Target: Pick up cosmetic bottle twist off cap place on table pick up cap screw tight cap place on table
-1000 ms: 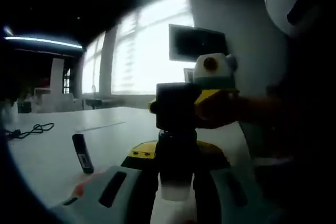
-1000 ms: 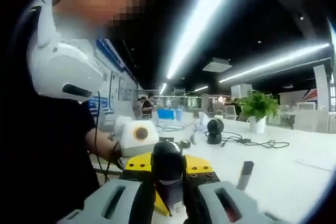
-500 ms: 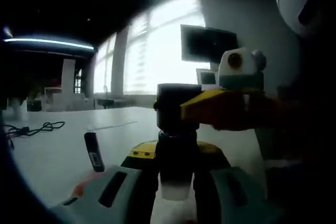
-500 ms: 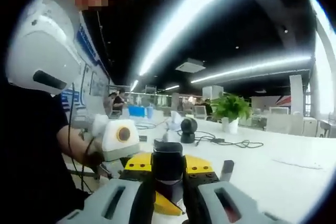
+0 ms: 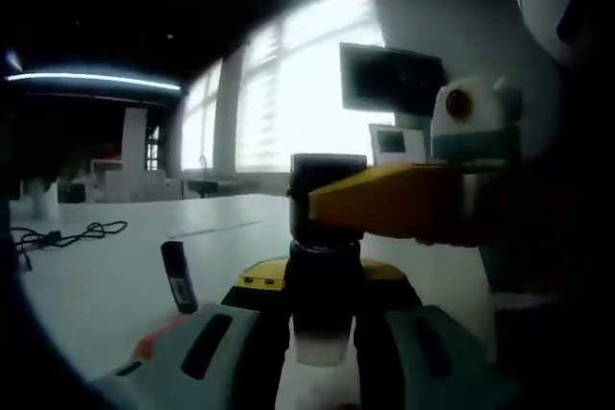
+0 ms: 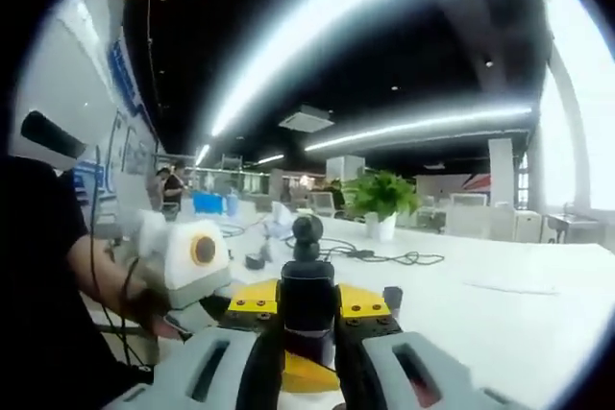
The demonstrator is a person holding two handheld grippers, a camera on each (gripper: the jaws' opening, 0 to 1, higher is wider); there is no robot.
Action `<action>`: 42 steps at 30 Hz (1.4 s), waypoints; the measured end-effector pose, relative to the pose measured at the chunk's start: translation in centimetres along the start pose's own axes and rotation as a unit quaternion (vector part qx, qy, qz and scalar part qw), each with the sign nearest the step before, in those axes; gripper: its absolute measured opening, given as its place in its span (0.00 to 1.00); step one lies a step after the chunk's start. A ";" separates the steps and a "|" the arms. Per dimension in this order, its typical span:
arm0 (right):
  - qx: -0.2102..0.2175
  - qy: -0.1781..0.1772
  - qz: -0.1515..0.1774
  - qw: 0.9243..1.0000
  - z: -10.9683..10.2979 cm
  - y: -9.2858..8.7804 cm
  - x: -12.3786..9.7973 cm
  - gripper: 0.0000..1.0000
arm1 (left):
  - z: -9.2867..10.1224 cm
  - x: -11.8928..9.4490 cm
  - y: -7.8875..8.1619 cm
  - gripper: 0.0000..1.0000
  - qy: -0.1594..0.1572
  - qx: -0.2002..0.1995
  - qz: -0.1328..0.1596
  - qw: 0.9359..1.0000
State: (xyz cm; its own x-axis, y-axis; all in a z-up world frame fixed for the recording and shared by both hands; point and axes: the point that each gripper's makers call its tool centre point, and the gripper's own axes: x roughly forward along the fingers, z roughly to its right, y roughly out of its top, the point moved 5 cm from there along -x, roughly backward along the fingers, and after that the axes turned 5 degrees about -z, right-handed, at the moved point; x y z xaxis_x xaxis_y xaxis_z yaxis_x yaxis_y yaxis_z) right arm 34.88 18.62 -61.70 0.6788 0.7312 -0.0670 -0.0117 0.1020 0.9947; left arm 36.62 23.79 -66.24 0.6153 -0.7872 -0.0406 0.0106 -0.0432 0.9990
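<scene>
**Cosmetic bottle held between both tongs above the counter**

The cosmetic bottle (image 5: 325, 319) stands upright, its pale body clamped in the left tongs (image 5: 323, 333). Its dark cap (image 5: 327, 197) is gripped by the right tongs (image 5: 404, 201), entering from the right. In the right gripper view, the right tongs (image 6: 307, 333) close on the cap (image 6: 307, 302), beside the left tongs (image 6: 187, 266). Beyond, on the white counter (image 5: 96, 280): a small dark stick (image 5: 179, 277), a cable (image 6: 384, 256), a potted plant (image 6: 381, 201).

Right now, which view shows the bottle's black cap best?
The left gripper view: the black cap stands whole against the bright window, above the bottle. In the right gripper view the cap sits largely hidden between that tool's pads.
</scene>
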 end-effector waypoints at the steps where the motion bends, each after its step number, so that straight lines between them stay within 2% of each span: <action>1: 0.001 -0.009 -0.001 1.000 0.0 0.0 0.0 0.13 | 0.0 0.1 0.0 0.15 0.002 0.003 -0.001 1.000; 5: 0.005 -0.047 0.004 0.999 0.0 0.1 -0.1 0.13 | 0.0 0.3 0.1 0.15 0.008 -0.001 0.001 1.000; 15: 0.027 -0.107 0.011 0.994 0.0 -0.3 -0.3 0.13 | -0.1 0.5 0.0 0.15 0.020 0.000 -0.002 1.000; 24: 0.025 -0.122 0.016 0.992 -0.2 -0.3 -0.3 0.14 | -0.1 0.4 0.0 0.15 0.022 -0.003 -0.001 1.000; 28: 0.013 -0.115 0.015 0.993 -0.3 -0.3 -0.2 0.14 | -0.1 0.3 -0.1 0.15 0.019 -0.004 0.000 1.000; 30: -0.008 -0.103 -0.007 0.995 -0.4 -0.7 -0.2 0.17 | 0.0 0.2 0.0 0.15 0.014 -0.004 0.005 1.000; 32: 0.005 -0.085 0.009 0.996 -0.6 -0.5 0.0 0.33 | 0.3 0.2 0.1 0.15 0.003 0.002 0.005 1.000; 33: 0.006 -0.085 0.007 0.996 -0.4 -0.5 -0.1 0.37 | 0.6 0.3 0.0 0.15 -0.006 0.009 0.003 1.000; 37: 0.027 -0.063 0.016 0.998 -0.1 -0.2 -0.4 0.37 | 0.8 0.2 -0.4 0.15 -0.013 0.012 -0.003 1.000; 40: 0.046 -0.022 0.017 0.999 -0.1 -0.4 -0.5 0.38 | 0.9 0.1 -0.5 0.15 -0.019 0.007 -0.005 1.000; 42: 0.050 0.019 0.022 0.998 -0.3 -0.3 -0.9 0.38 | 1.0 0.1 -0.5 0.15 -0.027 0.004 -0.005 1.000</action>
State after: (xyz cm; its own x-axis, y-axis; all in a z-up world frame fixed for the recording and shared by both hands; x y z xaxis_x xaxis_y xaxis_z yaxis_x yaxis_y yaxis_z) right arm 34.10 18.14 -61.94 0.6504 0.7593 -0.0235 0.0340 0.0018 0.9994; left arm 35.87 23.14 -66.73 0.5721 -0.8186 -0.0509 0.0098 -0.0552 0.9984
